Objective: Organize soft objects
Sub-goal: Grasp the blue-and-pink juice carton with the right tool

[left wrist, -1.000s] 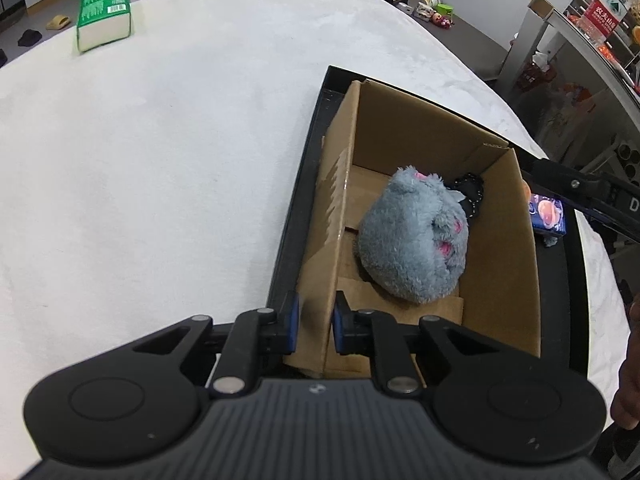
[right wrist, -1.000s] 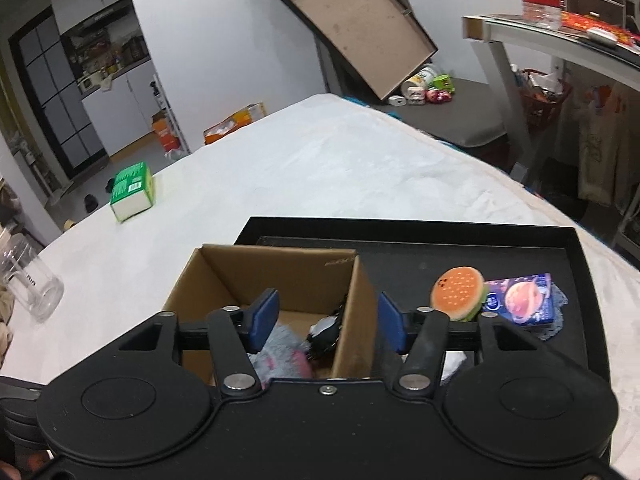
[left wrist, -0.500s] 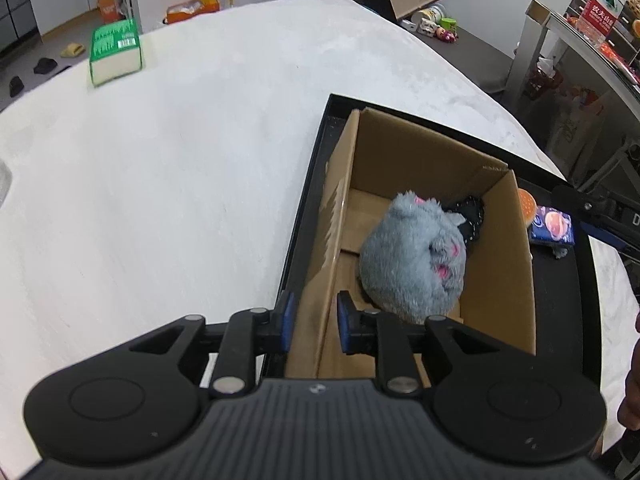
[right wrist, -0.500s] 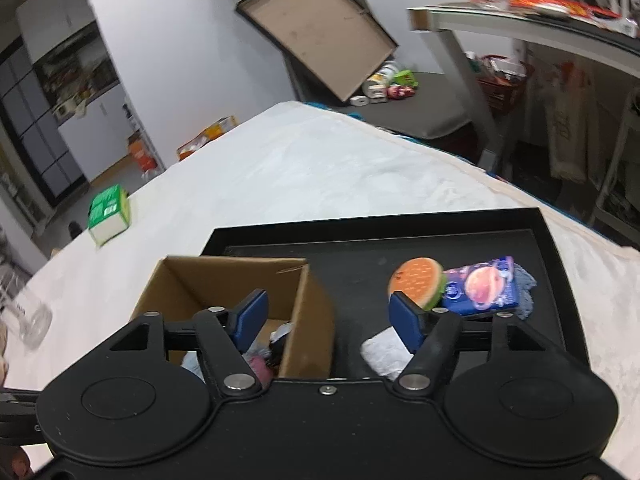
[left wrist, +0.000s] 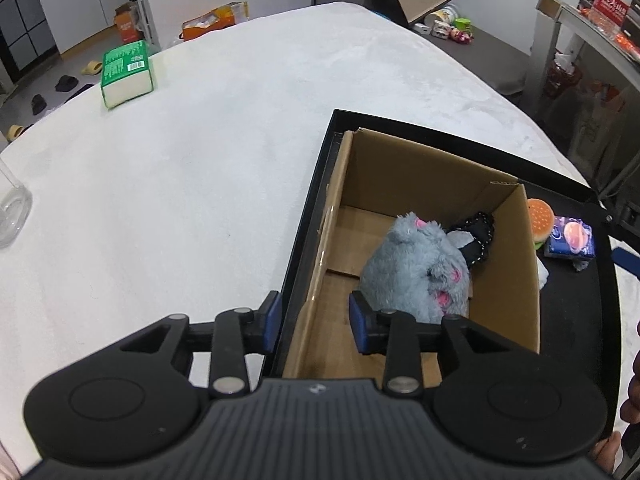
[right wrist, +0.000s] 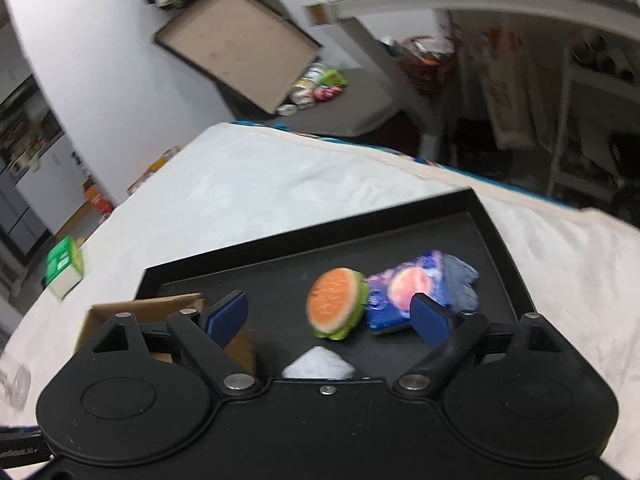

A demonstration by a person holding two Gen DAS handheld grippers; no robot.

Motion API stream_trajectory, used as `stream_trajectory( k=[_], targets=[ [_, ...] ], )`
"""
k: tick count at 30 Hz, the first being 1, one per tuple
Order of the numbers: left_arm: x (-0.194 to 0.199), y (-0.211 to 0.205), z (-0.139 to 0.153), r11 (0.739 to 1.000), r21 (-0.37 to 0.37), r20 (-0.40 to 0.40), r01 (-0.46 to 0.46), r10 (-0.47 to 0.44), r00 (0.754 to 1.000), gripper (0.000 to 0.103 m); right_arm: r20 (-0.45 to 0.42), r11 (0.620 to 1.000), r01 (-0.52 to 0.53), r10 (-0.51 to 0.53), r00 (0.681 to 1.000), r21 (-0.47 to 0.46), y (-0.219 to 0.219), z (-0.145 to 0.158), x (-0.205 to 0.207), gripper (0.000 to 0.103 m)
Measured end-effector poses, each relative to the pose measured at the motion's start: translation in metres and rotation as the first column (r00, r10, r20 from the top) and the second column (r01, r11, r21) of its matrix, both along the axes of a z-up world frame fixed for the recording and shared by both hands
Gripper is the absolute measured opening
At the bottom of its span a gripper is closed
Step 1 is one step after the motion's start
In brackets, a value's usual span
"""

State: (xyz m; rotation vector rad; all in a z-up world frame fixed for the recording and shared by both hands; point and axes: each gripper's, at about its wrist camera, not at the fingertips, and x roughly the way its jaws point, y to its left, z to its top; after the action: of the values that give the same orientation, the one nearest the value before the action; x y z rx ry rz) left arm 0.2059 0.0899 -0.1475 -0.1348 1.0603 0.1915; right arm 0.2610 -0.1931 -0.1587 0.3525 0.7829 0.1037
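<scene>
A cardboard box [left wrist: 424, 168] stands in a black tray [left wrist: 472, 140] and holds a grey plush toy [left wrist: 416, 268] and a black soft item [left wrist: 476, 236]. My left gripper [left wrist: 316, 324] is open, its fingers astride the box's near left wall without touching it. A burger toy [right wrist: 336, 304], a blue packet [right wrist: 404, 292] and a white soft lump [right wrist: 316, 366] lie on the tray [right wrist: 400, 224] right of the box [right wrist: 160, 308]. My right gripper [right wrist: 328, 316] is open and empty just above the burger toy.
A green tissue pack [left wrist: 126, 72] lies far left on the white table [left wrist: 200, 160]. A clear glass [left wrist: 12, 208] stands at the left edge. A shelf unit and clutter stand off to the right of the table.
My left gripper has opened off the box's left wall and pulled back. My right gripper has swung right from over the box to over the burger toy and opened wider.
</scene>
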Motion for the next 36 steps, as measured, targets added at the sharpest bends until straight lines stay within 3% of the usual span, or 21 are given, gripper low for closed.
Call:
stream_trajectory(
  k=[10, 15, 19, 24, 26, 28, 36],
  targets=[
    [0.014, -0.015, -0.003, 0.999, 0.048, -0.058, -0.005, 0.008, 0.998, 0.041, -0.068, 0.989, 0.122, -0.117, 0.991, 0.084, -0.041, -0.035, 0.010, 0.080],
    [0.022, -0.024, -0.008, 0.995, 0.091, -0.083, 0.028, -0.020, 0.996, 0.051, -0.104, 0.982, 0.139, -0.126, 0.987, 0.128, -0.053, -0.048, 0.016, 0.078],
    [0.029, -0.032, -0.012, 0.990, 0.133, -0.107, 0.042, -0.028, 0.994, 0.052, -0.147, 0.973, 0.153, -0.128, 0.981, 0.174, -0.062, -0.062, 0.024, 0.070],
    [0.038, -0.039, -0.013, 0.986, 0.159, -0.123, 0.055, -0.035, 0.992, 0.053, -0.175, 0.960, 0.173, -0.136, 0.975, 0.219, -0.070, -0.071, 0.029, 0.068],
    [0.040, -0.040, -0.013, 0.985, 0.167, -0.128, 0.053, -0.032, 0.991, 0.053, -0.182, 0.957, 0.169, -0.128, 0.975, 0.235, -0.072, -0.075, 0.033, 0.062],
    [0.043, -0.041, -0.012, 0.984, 0.170, -0.129, 0.052, -0.030, 0.991, 0.053, -0.202, 0.952, 0.162, -0.110, 0.973, 0.261, -0.074, -0.079, 0.037, 0.035],
    [0.041, -0.042, -0.008, 0.980, 0.194, -0.135, 0.052, -0.026, 0.990, 0.053, -0.189, 0.951, 0.135, -0.084, 0.978, 0.277, -0.075, -0.073, 0.033, 0.023]
  ],
)
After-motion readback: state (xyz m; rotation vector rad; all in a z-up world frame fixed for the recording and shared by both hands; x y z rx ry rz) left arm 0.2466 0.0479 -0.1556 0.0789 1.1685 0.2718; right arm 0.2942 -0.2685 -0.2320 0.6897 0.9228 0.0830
